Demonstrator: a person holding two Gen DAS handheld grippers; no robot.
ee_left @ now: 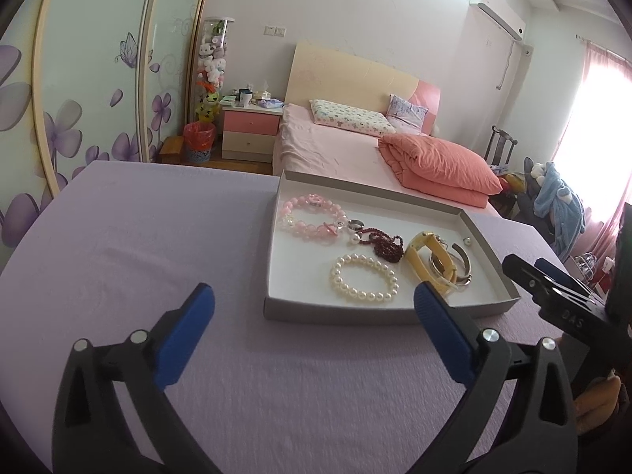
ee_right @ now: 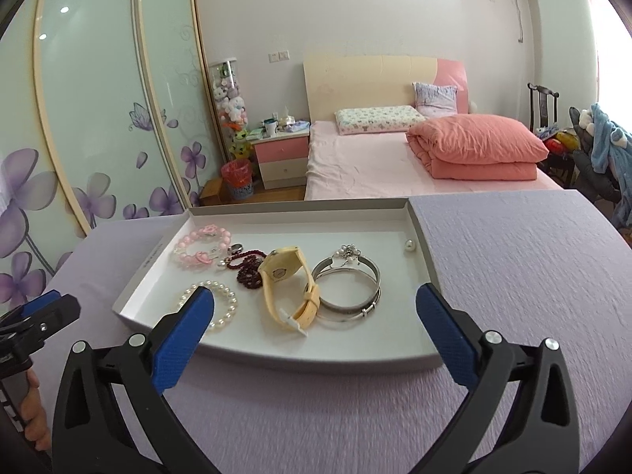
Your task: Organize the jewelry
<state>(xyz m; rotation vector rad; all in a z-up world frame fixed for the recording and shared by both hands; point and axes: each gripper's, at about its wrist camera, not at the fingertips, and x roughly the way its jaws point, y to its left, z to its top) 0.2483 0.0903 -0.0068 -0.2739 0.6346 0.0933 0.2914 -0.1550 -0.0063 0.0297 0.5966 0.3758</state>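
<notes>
A shallow white box (ee_right: 424, 245) (ee_left: 276, 308) lies on the lilac table. In it are a pink bead bracelet (ee_right: 199, 247) (ee_left: 310, 217), a white pearl bracelet (ee_right: 225, 310) (ee_left: 363, 282), dark red beads (ee_right: 249, 266) (ee_left: 381, 243), a yellow watch (ee_right: 290, 288) (ee_left: 428, 260), silver bangles (ee_right: 349, 288) (ee_left: 460, 266) and a loose pearl (ee_right: 409, 244). My left gripper (ee_left: 314, 304) is open and empty, in front of the box's left part. My right gripper (ee_right: 315, 308) is open and empty, its fingers over the box's near edge.
The lilac cloth table (ee_right: 513, 276) ends at its far edge before a pink bed (ee_right: 375, 166). A sliding wardrobe (ee_right: 79, 118) stands to the left. A chair with clothes (ee_right: 600, 146) is at the right. The right gripper also shows in the left wrist view (ee_left: 553, 284).
</notes>
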